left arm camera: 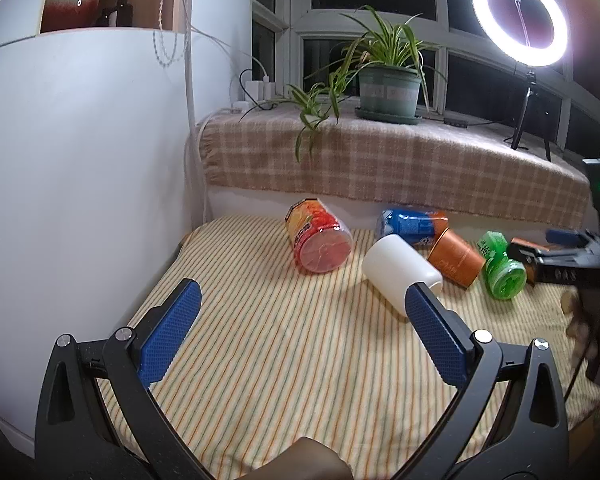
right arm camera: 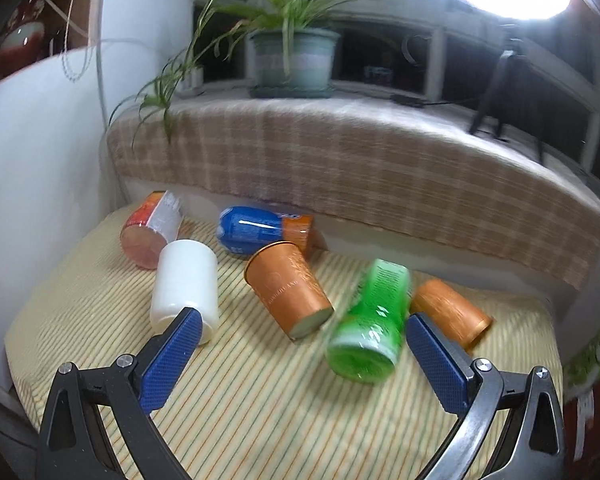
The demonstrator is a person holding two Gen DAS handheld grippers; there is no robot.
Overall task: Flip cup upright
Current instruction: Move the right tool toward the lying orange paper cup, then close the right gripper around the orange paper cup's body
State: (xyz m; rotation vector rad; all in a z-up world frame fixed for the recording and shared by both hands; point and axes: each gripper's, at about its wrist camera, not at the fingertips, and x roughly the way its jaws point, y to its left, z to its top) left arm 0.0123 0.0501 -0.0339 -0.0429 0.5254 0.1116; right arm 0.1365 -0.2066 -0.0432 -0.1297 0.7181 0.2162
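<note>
Left wrist view: left claw [left arm camera: 300,312] stands with jaws wide apart over the striped tabletop [left arm camera: 260,360], gripping nothing. Items lying on their sides, left to right: red cup [left arm camera: 318,240] at centre frame, white cup [left arm camera: 400,272] just behind the claw's right pad, blue can [left arm camera: 408,226] behind it, orange cup [left arm camera: 456,258], green cup [left arm camera: 502,268] towards the right edge. A plant [left arm camera: 384,76] sits on the covered sill in the upper centre, a ring light [left arm camera: 520,16] at upper right.

Right wrist view: right claw [right arm camera: 304,340] also has jaws wide apart and empty, low in the frame. The green cup [right arm camera: 370,328] lies just ahead, between the pads but touched by neither, base towards the camera. It appears the likely target, though the task does not say which cup.

Count: one red, one white, one green, two orange cups [right arm camera: 286,290] [right arm camera: 450,314], one blue can; six vessels, none upright.

Risks, as judgement:
- The green cup is blurred and may be rolling; closing on it now could pinch off-centre and squirt it away.
- The second orange cup lies just behind the right pad; a wide approach could knock it.
- The cloth is soft and may bunch, so a cup set down may tip again.
</note>
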